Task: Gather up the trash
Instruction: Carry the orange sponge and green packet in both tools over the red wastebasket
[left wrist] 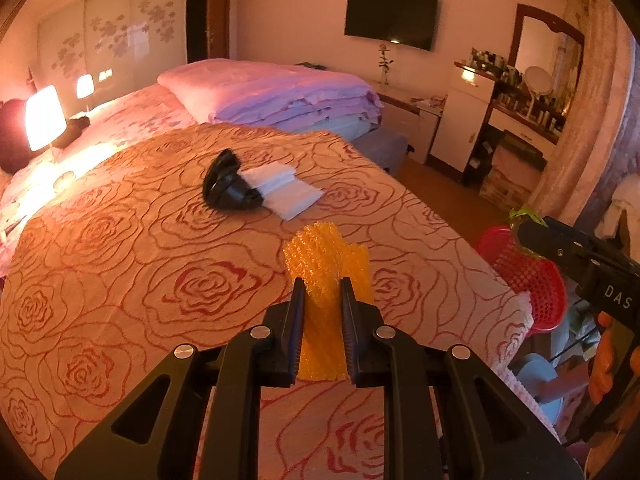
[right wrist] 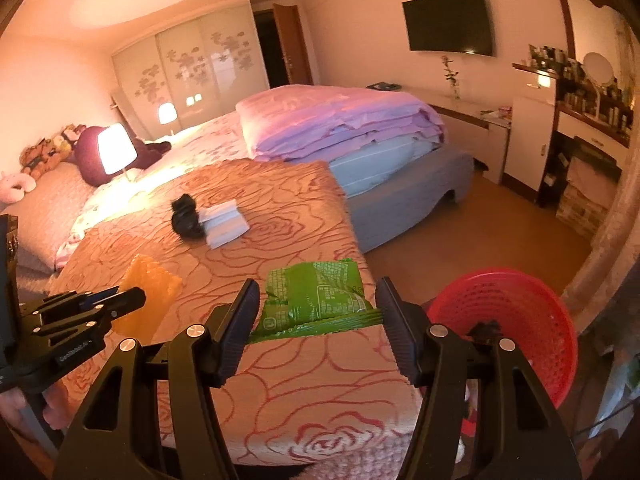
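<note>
My left gripper [left wrist: 323, 286] is shut on an orange sheet of bubble wrap [left wrist: 326, 268], held above the rose-patterned bedspread [left wrist: 160, 264]. My right gripper [right wrist: 316, 292] is shut on a green wrapper [right wrist: 316, 300], which spans the gap between its pads. The right gripper [left wrist: 520, 236] also shows at the right edge of the left wrist view, over a red mesh basket [left wrist: 528, 276]. In the right wrist view the basket [right wrist: 516, 312] stands beside the bed at lower right, with a dark scrap inside. The left gripper [right wrist: 136, 296] with the bubble wrap [right wrist: 148, 296] appears at left. A black crumpled item [left wrist: 228, 184] and white folded paper [left wrist: 284, 192] lie farther up the bed.
A folded pink quilt [left wrist: 272, 92] lies beyond the bedspread. A lit lamp [left wrist: 44, 118] stands at left, with soft toys [right wrist: 48, 152] behind it. A wall television [left wrist: 390, 18], a white cabinet [left wrist: 464, 120] and a dresser with a mirror [left wrist: 548, 48] line the far wall.
</note>
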Motion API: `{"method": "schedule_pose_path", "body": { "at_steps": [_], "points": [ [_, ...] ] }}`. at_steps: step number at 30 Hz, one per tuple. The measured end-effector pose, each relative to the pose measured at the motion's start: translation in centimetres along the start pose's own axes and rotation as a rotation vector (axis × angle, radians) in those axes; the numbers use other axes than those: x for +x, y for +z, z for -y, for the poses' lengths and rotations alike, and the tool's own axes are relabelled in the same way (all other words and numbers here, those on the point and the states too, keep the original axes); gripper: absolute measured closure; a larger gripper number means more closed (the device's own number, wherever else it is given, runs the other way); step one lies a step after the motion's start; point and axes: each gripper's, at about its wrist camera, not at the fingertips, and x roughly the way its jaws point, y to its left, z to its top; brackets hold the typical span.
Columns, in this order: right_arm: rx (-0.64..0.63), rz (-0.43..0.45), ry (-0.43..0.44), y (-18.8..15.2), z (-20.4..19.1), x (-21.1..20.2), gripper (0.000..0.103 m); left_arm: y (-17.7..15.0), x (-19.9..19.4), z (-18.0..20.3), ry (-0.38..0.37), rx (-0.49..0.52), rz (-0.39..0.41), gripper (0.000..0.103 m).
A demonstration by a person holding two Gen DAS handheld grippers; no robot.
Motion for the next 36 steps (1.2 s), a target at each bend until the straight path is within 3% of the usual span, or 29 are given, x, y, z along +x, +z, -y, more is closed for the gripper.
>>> {"method": "schedule_pose_path", "body": {
  "at_steps": [17, 36],
  "points": [
    [0.059, 0.037, -0.065, 0.7, 4.1, -2.2, 0.045, 2.6, -0.2, 4.2, -0.055, 0.091, 0.032, 0.087],
    [0.081, 0.094, -0.201, 1.1, 10.3, -6.1, 0.045, 6.3, 0.0, 12.8, -0.159, 0.242, 0.078, 0.087]
  ]
}}
